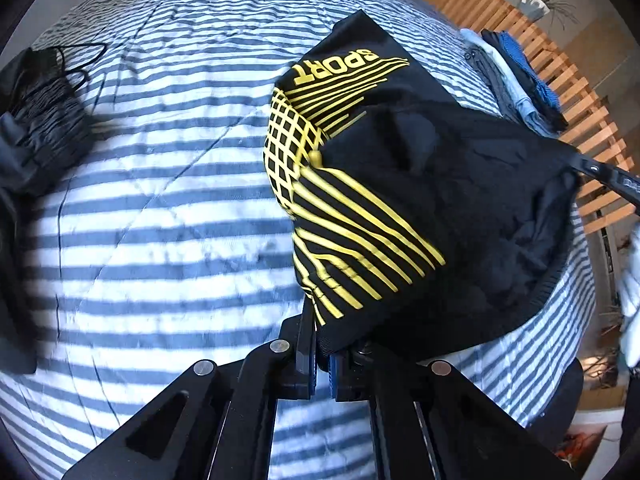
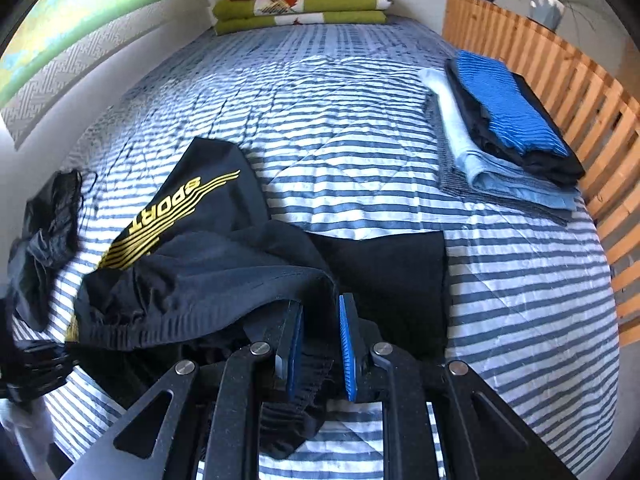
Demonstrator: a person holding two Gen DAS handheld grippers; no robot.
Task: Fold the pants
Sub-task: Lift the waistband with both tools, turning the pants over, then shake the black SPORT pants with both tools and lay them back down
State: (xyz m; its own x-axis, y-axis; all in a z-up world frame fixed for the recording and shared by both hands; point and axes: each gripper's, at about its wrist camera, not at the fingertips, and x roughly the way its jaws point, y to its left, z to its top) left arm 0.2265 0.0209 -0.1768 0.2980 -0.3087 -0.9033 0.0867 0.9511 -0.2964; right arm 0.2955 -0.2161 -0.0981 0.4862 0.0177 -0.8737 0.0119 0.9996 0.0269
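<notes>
Covering the bed: a striped blue-and-white quilt [image 2: 360, 152] spreads under everything in both views.
Pants: black pants [image 1: 440, 208] with yellow line print and the word SPORT lie bunched on the quilt toward the near edge; in the left wrist view the printed part is lifted and draped over itself, with the fabric running down into the left gripper.
Headboard: a slatted wooden frame [image 2: 560, 92] runs along the right side of the bed.
Folded pile: a stack of folded clothes [image 2: 508, 132], blue on top over black, pale blue and grey, sits on the quilt beside the wooden slats, well apart from the pants.
Blankets: folded green, red and cream blankets [image 2: 300, 4] lie at the far end of the bed.
Dark garment: another crumpled black piece [image 1: 44, 120] lies at the left edge of the quilt.
Left gripper [image 1: 322, 368]: pinched tight on the hem of the pants.
Right gripper [image 2: 320, 344]: blue pads stand slightly apart with the black waistband fabric bunched between them; whether they press on it I cannot tell.
</notes>
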